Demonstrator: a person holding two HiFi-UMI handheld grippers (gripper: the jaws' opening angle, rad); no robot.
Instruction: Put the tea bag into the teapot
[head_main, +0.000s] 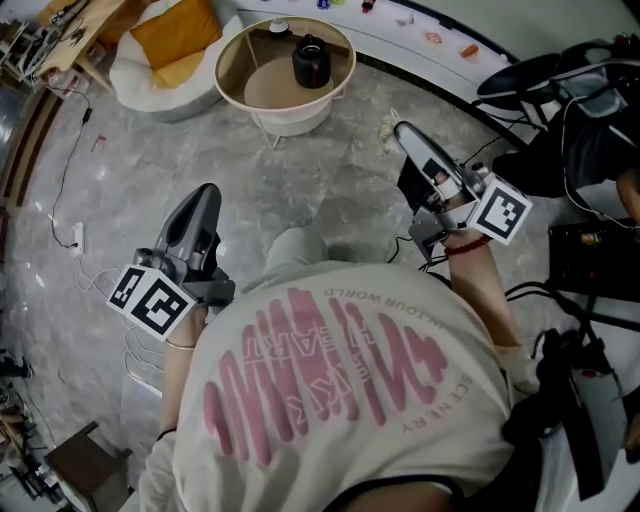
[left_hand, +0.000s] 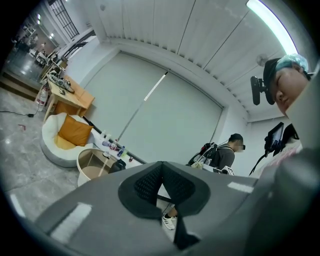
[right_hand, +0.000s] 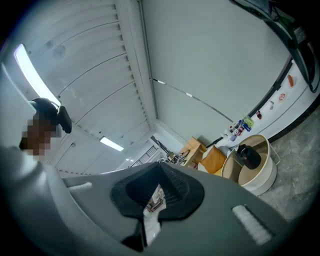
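A black teapot (head_main: 311, 62) stands on a low round table (head_main: 228, 60) straight ahead across the floor. It also shows in the right gripper view (right_hand: 248, 156) and, small, in the left gripper view (left_hand: 118, 165). My right gripper (head_main: 402, 130) is held in the air well short of the table. Its jaws are shut on a white tea bag (right_hand: 155, 200) that shows between the dark pads. My left gripper (head_main: 207, 190) is also in the air, pointing towards the table, with its jaws together (left_hand: 161, 167) and nothing between them.
A white beanbag seat with an orange cushion (head_main: 170, 40) sits left of the table. Cables (head_main: 70, 235) trail over the marble floor at the left. Black equipment and bags (head_main: 560, 90) crowd the right side. A person (left_hand: 227, 152) stands in the background by the wall.
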